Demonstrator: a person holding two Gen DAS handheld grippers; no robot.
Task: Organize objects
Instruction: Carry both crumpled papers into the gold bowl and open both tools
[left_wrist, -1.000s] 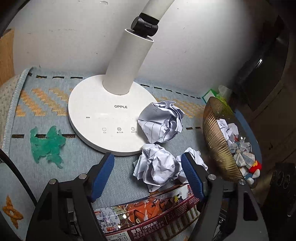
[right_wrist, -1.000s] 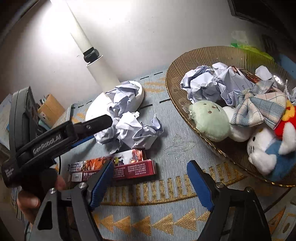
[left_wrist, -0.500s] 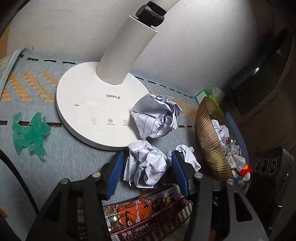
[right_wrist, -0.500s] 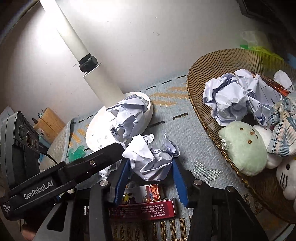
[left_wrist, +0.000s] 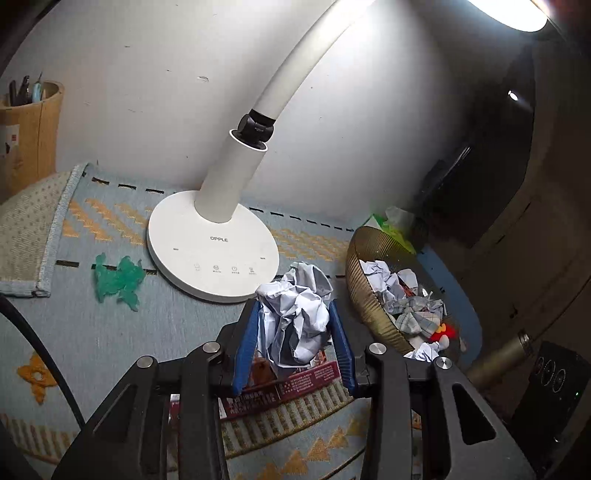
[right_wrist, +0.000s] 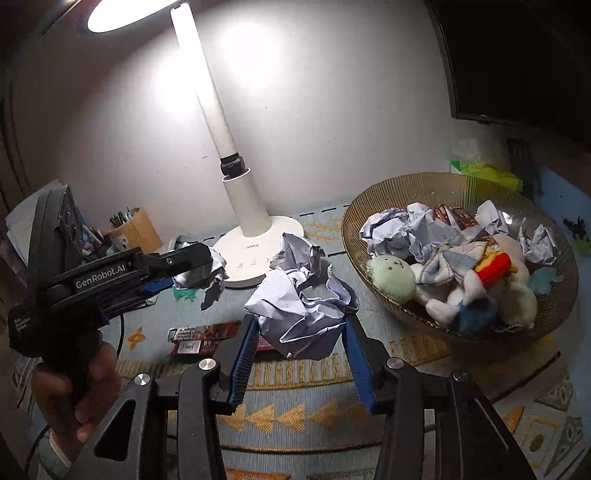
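While I watched through the two wrist cameras, my left gripper (left_wrist: 293, 339) was closing its jaws on a crumpled paper ball (left_wrist: 295, 317), the blue pads (left_wrist: 246, 345) pressed against both its sides, and it hung above the red snack packet (left_wrist: 295, 380) that lay on the patterned cloth (left_wrist: 92, 332). The green plastic scrap (left_wrist: 118, 280) sat near the cloth's left edge, and the white lamp base (left_wrist: 212, 247) stood toward the back edge. My right gripper (right_wrist: 301, 347) held a second, larger paper ball (right_wrist: 301, 314) pinched between its narrowed pads, lifted off the cloth. Another paper ball (right_wrist: 299, 253) rested against the lamp base's front edge. At the right edge stood the gold wire bowl (right_wrist: 354, 236), which carried crumpled papers (right_wrist: 391, 230), plush toys (right_wrist: 391, 275) and a plaid cloth (right_wrist: 450, 262).
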